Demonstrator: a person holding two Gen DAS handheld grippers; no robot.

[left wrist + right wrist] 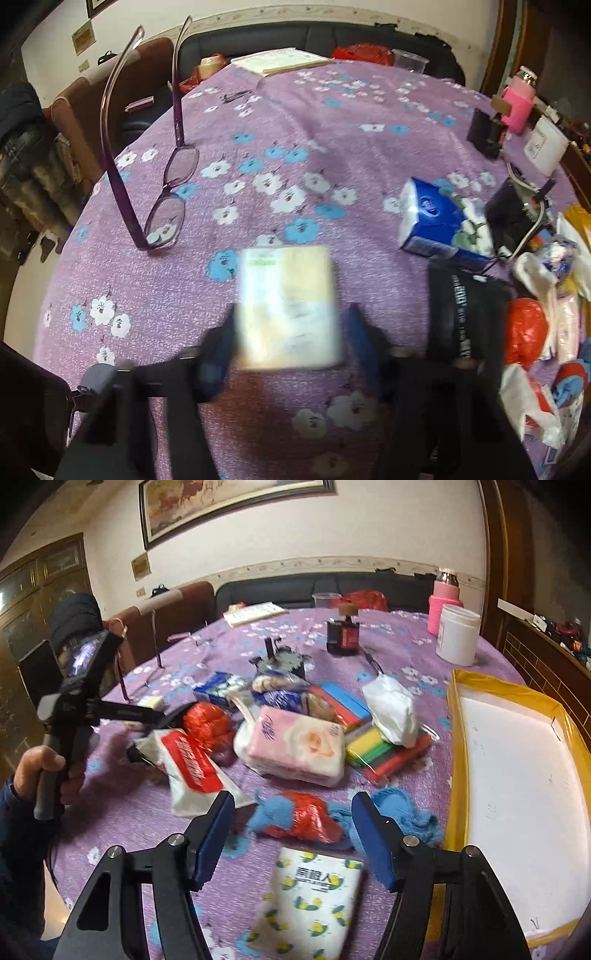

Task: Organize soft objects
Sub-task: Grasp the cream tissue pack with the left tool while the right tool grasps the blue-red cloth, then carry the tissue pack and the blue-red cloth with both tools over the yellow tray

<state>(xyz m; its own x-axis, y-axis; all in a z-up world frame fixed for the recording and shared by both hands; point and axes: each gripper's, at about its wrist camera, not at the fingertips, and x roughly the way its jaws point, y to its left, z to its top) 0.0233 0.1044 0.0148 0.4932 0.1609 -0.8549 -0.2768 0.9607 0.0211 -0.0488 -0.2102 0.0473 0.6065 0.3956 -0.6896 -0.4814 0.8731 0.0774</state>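
In the left wrist view a pale, blurred tissue pack (288, 295) lies between the blue pads of my left gripper (290, 343) on the purple flowered tablecloth (295, 147). The left pad meets its edge and a thin strip of cloth shows at the right pad, so the gripper reads as open. My right gripper (295, 834) stands open over a blue knit cloth (391, 805) wrapped around a red plastic bag (314, 819), touching neither. A white pack with yellow prints (310, 901) lies below its fingers. The right wrist view also shows a hand (40, 771) holding the left gripper (144, 714).
A yellow-rimmed white tray (458, 738) sits at the right. A pile holds a pink tissue pack (295, 749), coloured sponges (373, 746), a red-and-white pack (192, 768) and a blue pack (439, 221). Purple glasses (166, 206), a black bag (465, 314) and a white jar (458, 635) stand around.
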